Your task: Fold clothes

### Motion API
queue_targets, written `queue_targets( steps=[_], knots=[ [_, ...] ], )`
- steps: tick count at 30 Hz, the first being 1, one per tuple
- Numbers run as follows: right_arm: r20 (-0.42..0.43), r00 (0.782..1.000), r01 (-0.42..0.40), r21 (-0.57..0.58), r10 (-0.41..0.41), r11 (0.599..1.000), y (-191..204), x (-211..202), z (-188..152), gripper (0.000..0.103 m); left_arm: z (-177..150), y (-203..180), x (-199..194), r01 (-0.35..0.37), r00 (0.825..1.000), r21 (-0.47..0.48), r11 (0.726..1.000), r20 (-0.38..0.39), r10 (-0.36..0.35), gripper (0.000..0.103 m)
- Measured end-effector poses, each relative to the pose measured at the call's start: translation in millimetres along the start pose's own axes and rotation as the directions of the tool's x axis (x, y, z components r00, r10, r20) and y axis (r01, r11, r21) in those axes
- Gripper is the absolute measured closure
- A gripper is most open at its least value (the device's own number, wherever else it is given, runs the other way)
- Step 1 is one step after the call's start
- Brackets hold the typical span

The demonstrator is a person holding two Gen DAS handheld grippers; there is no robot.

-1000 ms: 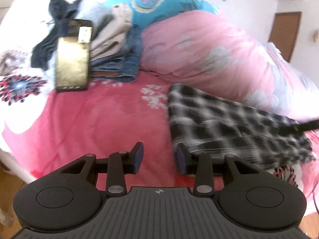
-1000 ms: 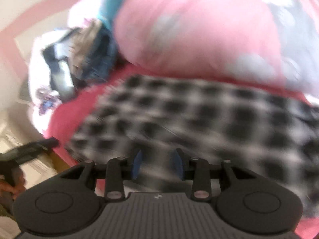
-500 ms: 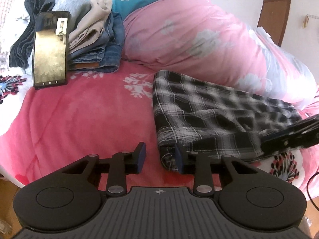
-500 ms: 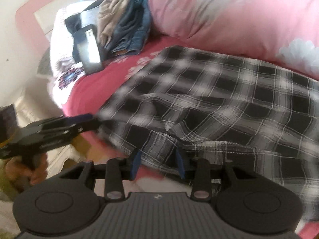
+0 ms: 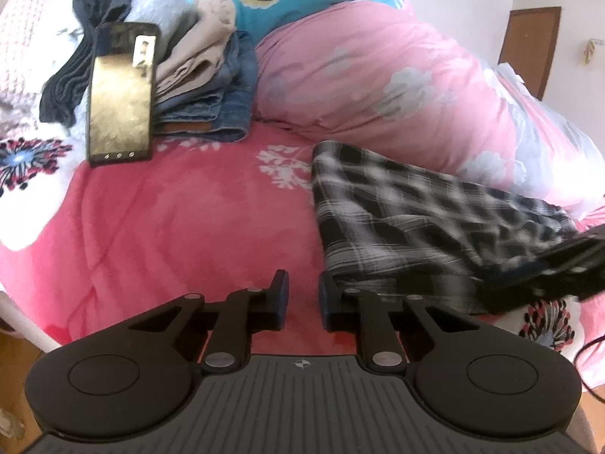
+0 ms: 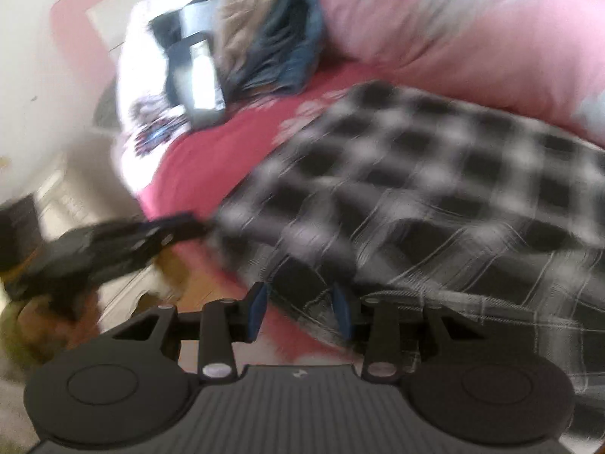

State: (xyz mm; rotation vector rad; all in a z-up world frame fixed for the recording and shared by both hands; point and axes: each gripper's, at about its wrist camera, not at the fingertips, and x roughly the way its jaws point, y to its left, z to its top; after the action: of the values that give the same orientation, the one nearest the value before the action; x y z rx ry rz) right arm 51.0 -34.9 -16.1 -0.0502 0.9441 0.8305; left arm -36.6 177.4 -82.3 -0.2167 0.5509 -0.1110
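On the red bedspread [image 5: 181, 219] lies the plaid garment [image 5: 408, 212], against the pink duvet [image 5: 378, 75]. Left gripper [image 5: 301, 299] is closing beside its near corner — nothing between the jaws. Right gripper [image 6: 300, 308] stands partly apart around the garment's hem — grip unclear through blur.

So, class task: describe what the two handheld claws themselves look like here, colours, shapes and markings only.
Both are matte black plastic. The left claw has a ribbed base plate with a small compass-like mark, two round discs at the sides, silver pivot screws on its linkage arms, and blue pads on its fingers. The right claw is built the same, though blurred.
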Motion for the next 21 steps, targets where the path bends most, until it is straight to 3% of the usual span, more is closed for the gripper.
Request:
queue_targets(
  steps=[4, 9, 14, 18, 21],
  knots=[
    [0.045, 0.999, 0.032, -0.042, -0.03, 0.999, 11, -13, 9, 0.062, -3, 9, 0, -0.01, 1.0, -0.025, 1.0, 0.002, 0.01, 0.087],
    [0.146, 0.989, 0.059, -0.202, -0.03, 0.978, 43, -1, 33, 0.064, -3, 11, -3, 0.005, 1.0, -0.036, 0.999, 0.023, -0.004, 0.086],
    [0.129, 0.99, 0.101, -0.424, -0.05, 0.9, 82, 34, 34, 0.066, -5, 8, 1, 0.054, 0.998, -0.013, 0.998, 0.021, -0.054, 0.086],
    [0.106, 0.99, 0.139, -0.534, -0.097, 0.834, 98, 55, 27, 0.073, -7, 3, 5, 0.054, 0.998, 0.033, 0.998, 0.016, -0.054, 0.086],
    [0.093, 0.983, 0.182, -0.583, -0.158, 0.792, 102, 68, 23, 0.092, -8, 3, 5, 0.054, 0.998, 0.053, 0.997, 0.02, -0.055, 0.086]
  ],
)
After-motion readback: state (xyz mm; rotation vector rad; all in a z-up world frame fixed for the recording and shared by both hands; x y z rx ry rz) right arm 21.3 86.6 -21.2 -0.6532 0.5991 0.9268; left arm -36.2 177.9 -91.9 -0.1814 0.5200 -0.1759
